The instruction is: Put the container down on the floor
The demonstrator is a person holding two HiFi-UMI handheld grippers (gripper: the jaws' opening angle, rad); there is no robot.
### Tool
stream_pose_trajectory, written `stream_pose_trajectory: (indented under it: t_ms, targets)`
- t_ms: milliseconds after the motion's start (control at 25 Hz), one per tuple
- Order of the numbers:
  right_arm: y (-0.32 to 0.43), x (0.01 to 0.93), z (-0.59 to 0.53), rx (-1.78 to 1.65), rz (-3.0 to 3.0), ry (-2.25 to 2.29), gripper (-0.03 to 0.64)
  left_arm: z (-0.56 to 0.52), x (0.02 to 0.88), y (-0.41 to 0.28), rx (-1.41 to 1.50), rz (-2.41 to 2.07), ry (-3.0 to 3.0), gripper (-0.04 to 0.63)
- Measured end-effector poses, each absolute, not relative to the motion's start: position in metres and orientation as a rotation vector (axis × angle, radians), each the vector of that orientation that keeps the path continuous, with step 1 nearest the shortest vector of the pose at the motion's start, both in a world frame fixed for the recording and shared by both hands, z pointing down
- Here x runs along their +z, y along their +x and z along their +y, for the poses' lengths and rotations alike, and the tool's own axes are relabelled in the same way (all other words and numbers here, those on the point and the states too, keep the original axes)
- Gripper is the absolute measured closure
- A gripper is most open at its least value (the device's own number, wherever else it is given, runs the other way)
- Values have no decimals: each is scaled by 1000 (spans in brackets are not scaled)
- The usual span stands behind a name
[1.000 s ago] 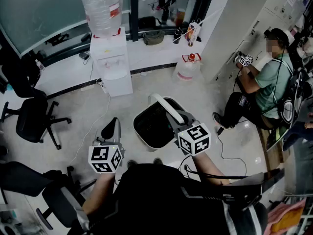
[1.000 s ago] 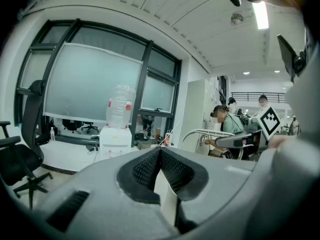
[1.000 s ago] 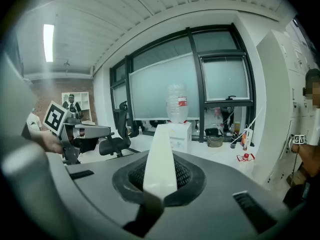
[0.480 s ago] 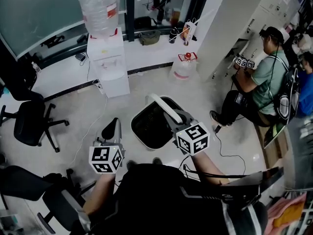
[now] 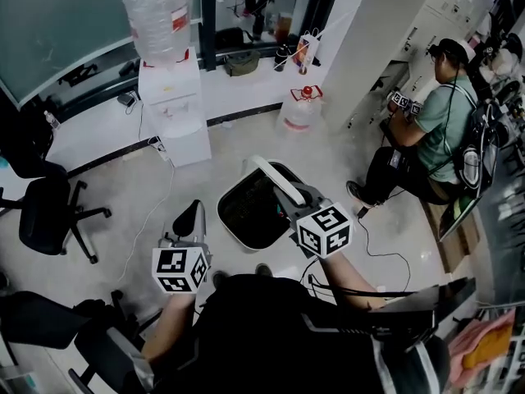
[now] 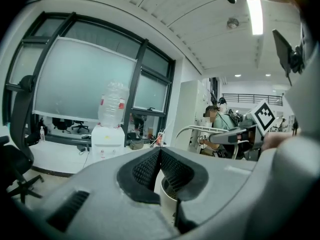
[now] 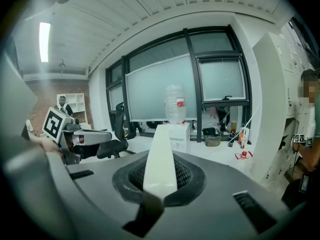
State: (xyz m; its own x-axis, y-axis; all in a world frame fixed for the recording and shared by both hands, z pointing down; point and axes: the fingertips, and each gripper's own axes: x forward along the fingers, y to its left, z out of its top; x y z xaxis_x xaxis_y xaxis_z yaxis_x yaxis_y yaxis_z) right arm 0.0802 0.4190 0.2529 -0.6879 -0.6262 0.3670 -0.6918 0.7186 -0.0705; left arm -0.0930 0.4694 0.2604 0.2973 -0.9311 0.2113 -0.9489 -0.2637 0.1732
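While right gripper [image 5: 287, 196] jaws clamp the container [image 5: 237, 238] handle [image 5: 267, 173], left gripper [image 5: 194, 208] jaws closed, empty, open floor [image 5: 328, 158] all around.

Your left tongs [image 6: 159, 156] are pressed together, with nothing between their black ribbed pads. Just past them you see the white container [image 6: 167, 196]. To the right, your right tongs [image 6: 216, 137] meet its arched handle [image 6: 192, 129]. A water dispenser [image 6: 107, 141] stands on the left.

Office, swivel chair [image 5: 47, 213], water dispenser [image 5: 170, 101], large windows [image 5: 66, 23]
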Motion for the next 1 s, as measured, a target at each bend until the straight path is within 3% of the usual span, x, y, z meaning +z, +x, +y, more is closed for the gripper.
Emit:
stream_pose_trajectory:
  t_ms: [1000]
  targets:
    - [73,248,369,295,-2591,1161,597,419,265,-115,121,-1643,2395,586]
